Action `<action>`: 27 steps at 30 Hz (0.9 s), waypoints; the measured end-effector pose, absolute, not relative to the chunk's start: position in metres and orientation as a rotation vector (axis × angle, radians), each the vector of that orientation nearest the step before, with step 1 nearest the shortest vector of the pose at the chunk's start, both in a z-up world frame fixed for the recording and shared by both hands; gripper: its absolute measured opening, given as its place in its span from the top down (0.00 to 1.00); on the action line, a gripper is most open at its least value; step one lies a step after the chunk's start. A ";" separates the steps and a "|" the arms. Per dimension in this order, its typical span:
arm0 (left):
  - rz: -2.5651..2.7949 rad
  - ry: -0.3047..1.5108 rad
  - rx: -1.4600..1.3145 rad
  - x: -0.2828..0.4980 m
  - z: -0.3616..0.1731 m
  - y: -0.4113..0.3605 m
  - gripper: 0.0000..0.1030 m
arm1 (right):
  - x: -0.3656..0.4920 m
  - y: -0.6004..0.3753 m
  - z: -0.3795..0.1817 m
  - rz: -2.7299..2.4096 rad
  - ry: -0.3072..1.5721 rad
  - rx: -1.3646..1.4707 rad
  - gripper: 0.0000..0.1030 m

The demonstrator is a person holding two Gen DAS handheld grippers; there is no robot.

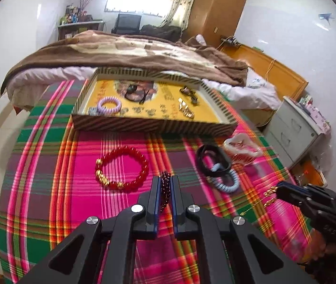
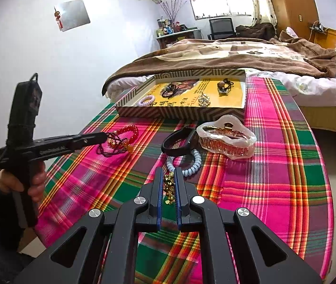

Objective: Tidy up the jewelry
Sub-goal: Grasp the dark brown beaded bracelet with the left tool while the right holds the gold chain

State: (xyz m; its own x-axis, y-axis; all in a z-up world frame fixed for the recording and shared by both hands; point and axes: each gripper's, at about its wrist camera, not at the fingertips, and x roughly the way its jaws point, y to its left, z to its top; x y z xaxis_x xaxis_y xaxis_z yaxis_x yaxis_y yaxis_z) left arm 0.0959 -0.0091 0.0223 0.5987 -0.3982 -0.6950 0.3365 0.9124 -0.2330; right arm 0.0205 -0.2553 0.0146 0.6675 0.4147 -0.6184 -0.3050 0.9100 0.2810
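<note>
My left gripper is shut on a dark garnet bead bracelet, held above the plaid cloth; it also shows in the right wrist view. My right gripper is shut on a gold chain low over the cloth. A striped tray with a yellow floor holds a lilac coil hair tie, black hair ties and gold pieces. On the cloth lie a red bead bracelet, a black band, a pale blue coil tie and a pearly hair claw.
The round table has a pink and green plaid cloth. A bed with a brown blanket stands right behind the tray. A grey drawer cabinet is to the right. The right gripper body shows at the table's right.
</note>
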 end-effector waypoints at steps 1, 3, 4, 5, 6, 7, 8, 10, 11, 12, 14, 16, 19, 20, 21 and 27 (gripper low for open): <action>-0.424 0.816 -0.084 0.095 0.026 -0.008 0.93 | 0.020 -0.256 0.016 0.407 0.731 0.159 0.92; -0.437 0.798 -0.085 0.094 0.034 -0.009 0.93 | 0.020 -0.256 0.020 0.406 0.723 0.160 0.92; -0.438 0.792 -0.085 0.093 0.037 -0.008 0.93 | 0.020 -0.256 0.021 0.406 0.719 0.160 0.92; -0.439 0.785 -0.082 0.092 0.040 -0.008 0.93 | 0.020 -0.256 0.023 0.406 0.714 0.159 0.92; -0.437 0.778 -0.079 0.092 0.042 -0.008 0.93 | 0.020 -0.255 0.025 0.406 0.709 0.157 0.92; -0.433 0.777 -0.081 0.093 0.043 -0.008 0.93 | 0.020 -0.255 0.027 0.407 0.704 0.157 0.92; -0.433 0.780 -0.080 0.094 0.044 -0.007 0.93 | 0.020 -0.254 0.028 0.408 0.700 0.155 0.92; -0.443 0.799 -0.048 0.095 0.038 -0.010 0.93 | 0.020 -0.254 0.031 0.408 0.694 0.155 0.92; -0.440 0.817 -0.029 0.096 0.033 -0.011 0.93 | 0.020 -0.254 0.031 0.410 0.692 0.155 0.92; -0.429 0.843 -0.014 0.098 0.025 -0.012 0.92 | 0.019 -0.254 0.030 0.409 0.692 0.154 0.92; -0.431 0.881 -0.001 0.098 0.011 -0.013 0.91 | 0.019 -0.253 0.029 0.409 0.697 0.155 0.92; -0.416 0.900 0.056 0.095 0.000 -0.018 0.69 | 0.019 -0.253 0.028 0.410 0.702 0.154 0.92; -0.453 0.929 0.045 0.092 -0.012 -0.021 0.45 | 0.021 -0.253 0.028 0.411 0.703 0.153 0.92; -0.463 0.936 0.039 0.093 -0.015 -0.022 0.45 | 0.021 -0.253 0.028 0.412 0.703 0.153 0.92; -0.462 0.941 0.049 0.092 -0.017 -0.024 0.44 | 0.021 -0.253 0.028 0.412 0.702 0.153 0.92; -0.410 0.957 0.135 0.093 -0.030 -0.036 0.47 | 0.021 -0.252 0.028 0.414 0.699 0.152 0.92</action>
State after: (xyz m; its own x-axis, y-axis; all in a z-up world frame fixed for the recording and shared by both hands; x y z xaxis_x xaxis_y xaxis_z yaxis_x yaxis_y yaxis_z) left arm 0.0932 -0.0361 -0.0301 0.5062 -0.2800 -0.8157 0.3974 0.9151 -0.0675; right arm 0.0212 -0.2515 0.0281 0.6883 0.4190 -0.5922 -0.3188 0.9080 0.2719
